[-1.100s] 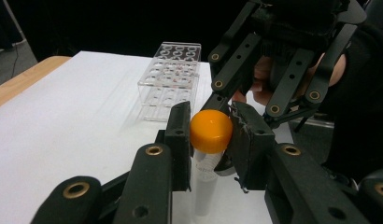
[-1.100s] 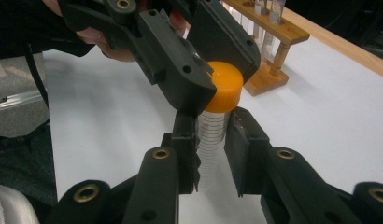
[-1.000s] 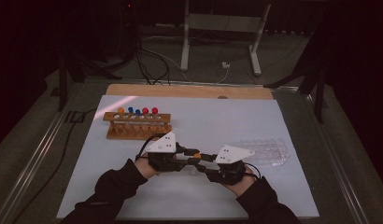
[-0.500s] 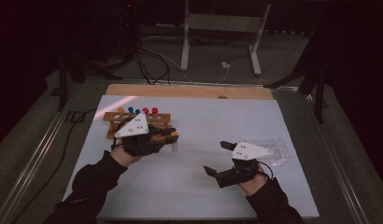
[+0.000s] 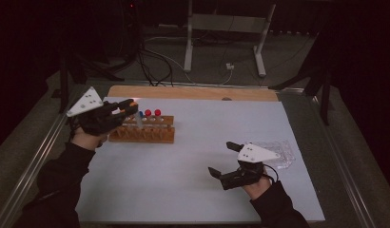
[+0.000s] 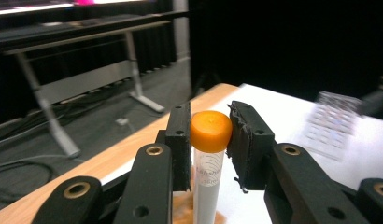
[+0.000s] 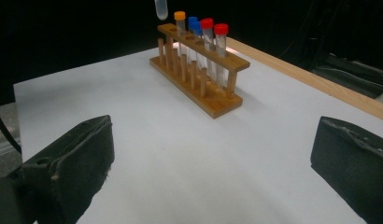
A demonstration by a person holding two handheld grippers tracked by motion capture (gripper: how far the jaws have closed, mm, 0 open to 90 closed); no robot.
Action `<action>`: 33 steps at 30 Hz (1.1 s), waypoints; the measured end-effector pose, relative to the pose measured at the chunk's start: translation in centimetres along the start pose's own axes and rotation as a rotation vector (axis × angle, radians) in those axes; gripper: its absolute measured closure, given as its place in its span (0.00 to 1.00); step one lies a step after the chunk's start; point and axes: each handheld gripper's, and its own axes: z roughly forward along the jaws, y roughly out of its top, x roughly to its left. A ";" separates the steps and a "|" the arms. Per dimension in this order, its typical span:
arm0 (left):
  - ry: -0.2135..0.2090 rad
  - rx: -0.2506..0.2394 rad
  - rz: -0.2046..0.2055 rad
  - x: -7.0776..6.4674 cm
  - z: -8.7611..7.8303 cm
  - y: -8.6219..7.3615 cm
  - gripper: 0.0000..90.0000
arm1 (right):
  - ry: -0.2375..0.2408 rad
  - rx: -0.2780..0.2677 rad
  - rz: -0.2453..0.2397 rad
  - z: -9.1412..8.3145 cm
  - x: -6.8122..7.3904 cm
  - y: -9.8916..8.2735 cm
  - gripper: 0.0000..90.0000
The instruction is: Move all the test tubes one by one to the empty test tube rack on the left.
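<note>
My left gripper hovers over the left end of the wooden tube rack, shut on a clear tube with an orange cap. In the left gripper view the two pads press the tube just below its cap. The tube's rounded bottom hangs above the rack in the right gripper view. Several capped tubes, orange, blue and red, stand in that rack. My right gripper rests low over the white mat at the front right. Its jaws have just been opening and stand wide, with nothing between them.
A clear plastic packet lies on the white mat just right of my right hand. A wooden board borders the mat's far edge. Metal rails run along both table sides, and a stand and cables sit beyond.
The grippers were together at the mat's middle. My left gripper has carried the tube up and left to the rack. My right gripper opened and drew back to the right.
</note>
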 end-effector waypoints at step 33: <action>0.307 0.078 -0.134 6.8 1.9 -8.2 0.80 | 0.003 0.007 -0.002 -0.2 -0.2 -0.1 0.00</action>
